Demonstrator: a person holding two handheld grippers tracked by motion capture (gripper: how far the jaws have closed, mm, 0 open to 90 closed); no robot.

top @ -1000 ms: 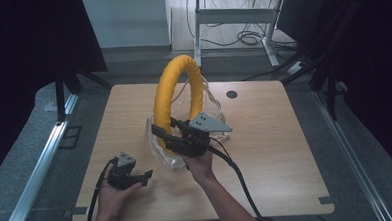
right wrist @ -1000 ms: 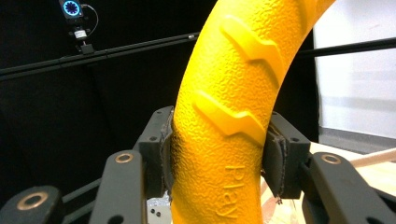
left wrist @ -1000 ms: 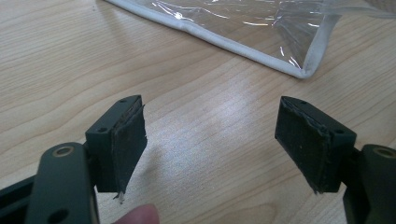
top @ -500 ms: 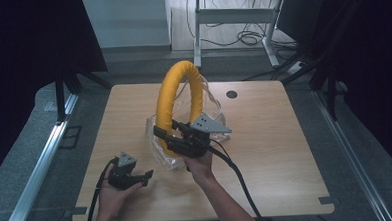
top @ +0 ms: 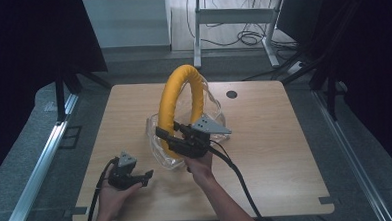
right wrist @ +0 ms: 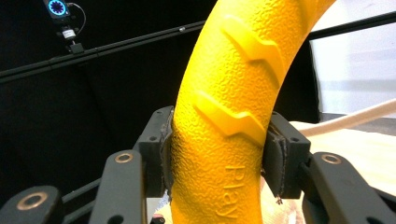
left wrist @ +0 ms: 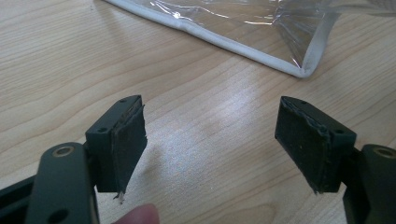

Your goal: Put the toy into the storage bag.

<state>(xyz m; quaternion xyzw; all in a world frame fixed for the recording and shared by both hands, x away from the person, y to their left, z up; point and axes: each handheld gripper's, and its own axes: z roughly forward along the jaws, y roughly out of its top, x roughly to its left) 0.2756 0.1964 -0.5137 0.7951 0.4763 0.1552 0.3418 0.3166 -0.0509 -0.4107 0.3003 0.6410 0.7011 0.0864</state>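
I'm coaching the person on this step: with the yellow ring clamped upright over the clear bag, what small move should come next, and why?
Probably bring the left gripper over to pinch the clear bag's white-edged rim. Its jaws stand open over bare table, apart from the bag, while the right gripper is shut on the yellow ring, held upright over the bag. Holding the bag should steady it.

Even overhead light brightens the table (top: 286, 151), dark surroundings, glare on the plastic bag (left wrist: 243, 23), slightly soft focus.
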